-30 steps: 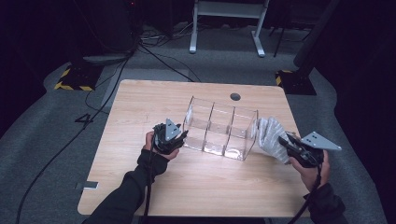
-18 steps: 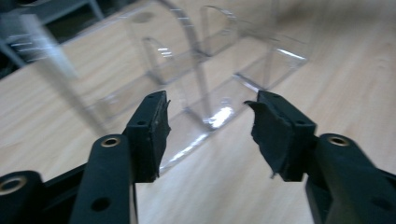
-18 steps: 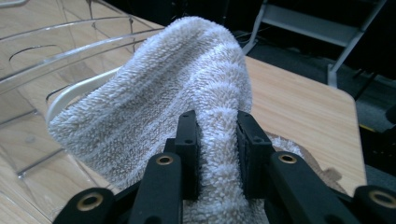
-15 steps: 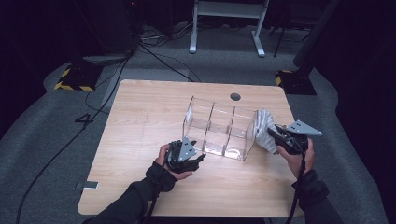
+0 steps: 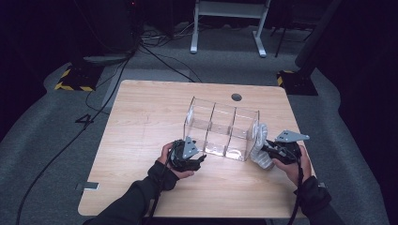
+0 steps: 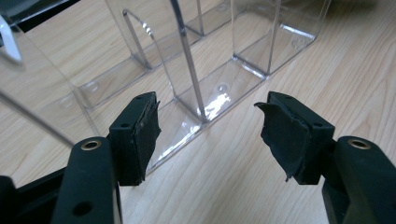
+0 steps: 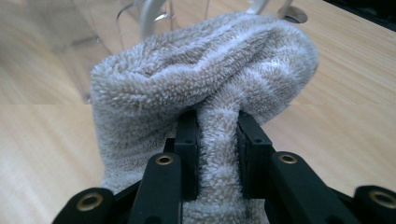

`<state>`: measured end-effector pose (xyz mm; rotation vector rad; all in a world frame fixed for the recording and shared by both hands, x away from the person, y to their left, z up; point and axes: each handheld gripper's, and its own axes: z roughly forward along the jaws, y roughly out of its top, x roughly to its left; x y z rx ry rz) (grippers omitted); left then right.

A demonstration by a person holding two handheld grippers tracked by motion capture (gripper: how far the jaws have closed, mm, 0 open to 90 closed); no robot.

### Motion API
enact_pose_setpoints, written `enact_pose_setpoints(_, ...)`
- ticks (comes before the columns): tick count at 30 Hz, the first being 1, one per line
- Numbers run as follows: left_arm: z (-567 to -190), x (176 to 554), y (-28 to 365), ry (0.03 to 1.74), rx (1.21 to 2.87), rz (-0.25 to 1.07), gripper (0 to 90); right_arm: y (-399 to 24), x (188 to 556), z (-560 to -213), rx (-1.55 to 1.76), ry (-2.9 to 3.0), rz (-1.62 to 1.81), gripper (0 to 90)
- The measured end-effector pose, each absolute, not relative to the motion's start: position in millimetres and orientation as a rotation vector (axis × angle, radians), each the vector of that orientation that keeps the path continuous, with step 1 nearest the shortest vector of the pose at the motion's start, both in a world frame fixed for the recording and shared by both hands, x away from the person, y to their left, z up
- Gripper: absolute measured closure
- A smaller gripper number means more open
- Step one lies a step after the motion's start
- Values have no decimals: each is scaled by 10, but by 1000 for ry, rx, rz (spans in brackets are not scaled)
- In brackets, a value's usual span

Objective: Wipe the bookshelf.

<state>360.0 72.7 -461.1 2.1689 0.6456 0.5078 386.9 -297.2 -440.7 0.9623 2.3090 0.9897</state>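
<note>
Between the right gripper's (image 7: 217, 154) two black jaws a fold of the grey towel (image 7: 205, 79) is pinched tight, the fluffy cloth bulging out above and to both sides of the pads in the right gripper view. From the high view the towel (image 5: 259, 147) hangs bunched at the right end of the clear organizer (image 5: 220, 129), touching or just beside its end wall, with the right gripper (image 5: 271, 151) behind it on the side away from the box and a hand wrapped round the tool.

The organizer is a see-through box with upright dividers that split it into three compartments in a row, standing on the wooden table (image 5: 141, 112) toward its right half. At the box's near left corner sits the left gripper (image 5: 201, 161). Its jaws have just been opening and now stand spread apart. In the left gripper view the near bottom edge and one divider of the organizer (image 6: 196, 88) lie just ahead of and between the two pads (image 6: 147, 135), but neither pad presses on the plastic; bare table wood shows in the gap between them.

Beyond the table lie grey carpet, loose black cables (image 5: 155, 51) and the white legs of a stand (image 5: 225, 23).
</note>
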Motion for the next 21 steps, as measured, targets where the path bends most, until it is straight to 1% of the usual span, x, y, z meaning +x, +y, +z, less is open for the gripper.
enact_pose_setpoints(2,-4628,3558,756,616,2186,519,356,-2970,3821,-4438,944,2360,971,736)
enact_pose_setpoints(4,-4633,3547,770,609,2198,504,351,-2976,3798,-4463,943,2376,971,736)
enact_pose_setpoints(5,-4637,3526,782,600,2195,499,349,-2963,3726,-4564,919,2466,962,733)
enact_pose_setpoints(9,-4650,3468,770,583,2207,484,338,-2898,3628,-4650,879,2542,951,728)
enact_pose_setpoints(12,-4649,3414,732,560,2218,482,321,-2845,3544,-4660,839,2568,964,728)
enact_pose_setpoints(21,-4713,3293,578,494,2262,448,309,-2641,3340,-4692,732,2628,988,726)
